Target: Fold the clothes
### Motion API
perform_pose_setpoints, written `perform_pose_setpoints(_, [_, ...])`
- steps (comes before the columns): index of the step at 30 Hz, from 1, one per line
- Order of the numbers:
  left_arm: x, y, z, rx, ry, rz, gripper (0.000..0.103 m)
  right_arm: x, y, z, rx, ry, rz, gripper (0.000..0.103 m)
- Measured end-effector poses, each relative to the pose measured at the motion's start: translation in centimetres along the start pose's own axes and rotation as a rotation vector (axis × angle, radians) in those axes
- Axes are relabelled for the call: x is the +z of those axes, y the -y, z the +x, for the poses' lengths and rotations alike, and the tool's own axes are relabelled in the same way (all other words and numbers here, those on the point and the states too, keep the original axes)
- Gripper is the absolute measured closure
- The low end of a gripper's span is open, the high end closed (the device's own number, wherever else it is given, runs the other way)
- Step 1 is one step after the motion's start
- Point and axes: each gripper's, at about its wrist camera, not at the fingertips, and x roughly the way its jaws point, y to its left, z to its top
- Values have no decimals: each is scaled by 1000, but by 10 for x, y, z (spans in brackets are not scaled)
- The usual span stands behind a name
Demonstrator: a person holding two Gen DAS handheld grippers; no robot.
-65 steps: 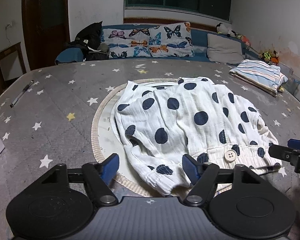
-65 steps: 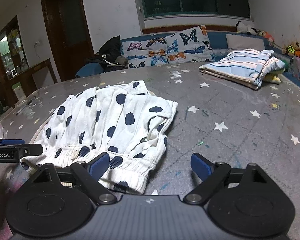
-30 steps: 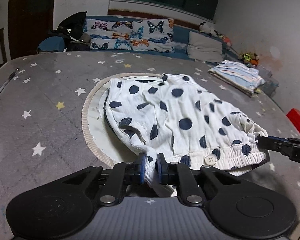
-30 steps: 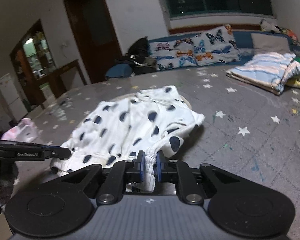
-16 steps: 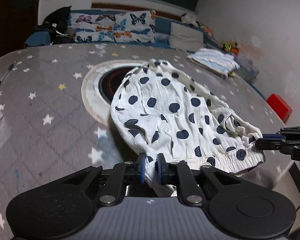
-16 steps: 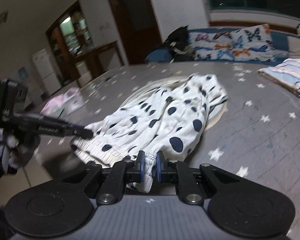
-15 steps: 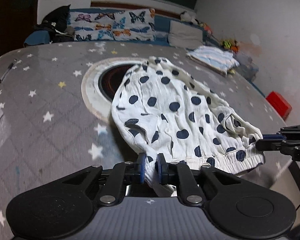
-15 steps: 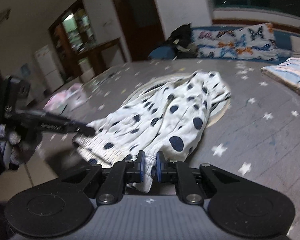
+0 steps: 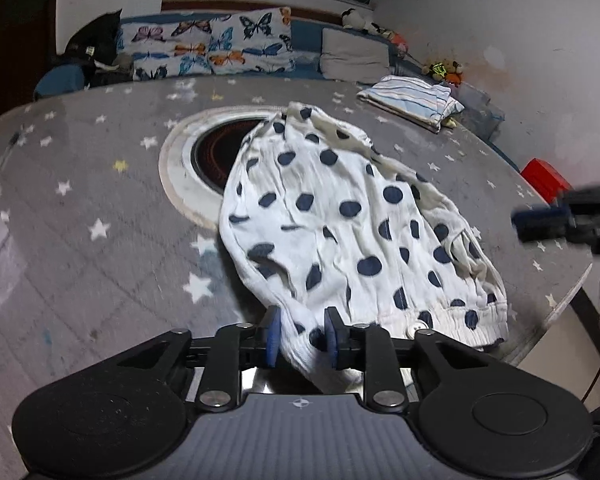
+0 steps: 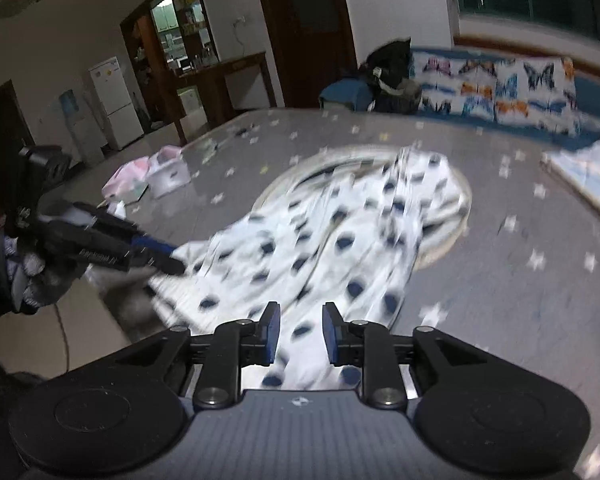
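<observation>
A white garment with dark blue dots [image 9: 340, 216] lies spread on the grey star-print table [image 9: 80, 240], its elastic waistband with a button [image 9: 420, 326] at the near table edge. My left gripper [image 9: 300, 338] has its jaws parted a little, and a waistband corner still lies between the blue pads. The right gripper [image 10: 299, 332] is parted by the same small gap, hovering over the blurred garment [image 10: 332, 240]. Each gripper shows in the other's view: the right gripper [image 9: 540, 224] at the far right, the left gripper [image 10: 156, 256] held by a gloved hand [image 10: 24, 276].
A round hob ring [image 9: 176, 168] is set into the table, partly under the garment. A folded striped cloth [image 9: 412, 98] lies at the back right, a pen [image 9: 6, 154] at the left, pink packets [image 10: 140, 176] at the far side. The table edge [image 9: 560, 308] runs close on the right.
Both grippers' pads have moved apart slightly from their tight pinch on the waistband. The garment has been dragged nearer the table edge and lies flatter, uncovering more of the hob ring.
</observation>
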Motion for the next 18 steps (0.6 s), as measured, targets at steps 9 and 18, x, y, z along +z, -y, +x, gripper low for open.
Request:
perform_pose_setpoints(9, [27, -11, 8, 37, 47, -12, 75, 78, 32, 64, -70, 57, -40, 73])
perform_pose_setpoints(18, [65, -28, 48, 65, 56, -30, 69, 138, 59, 165, -129, -8, -60, 72])
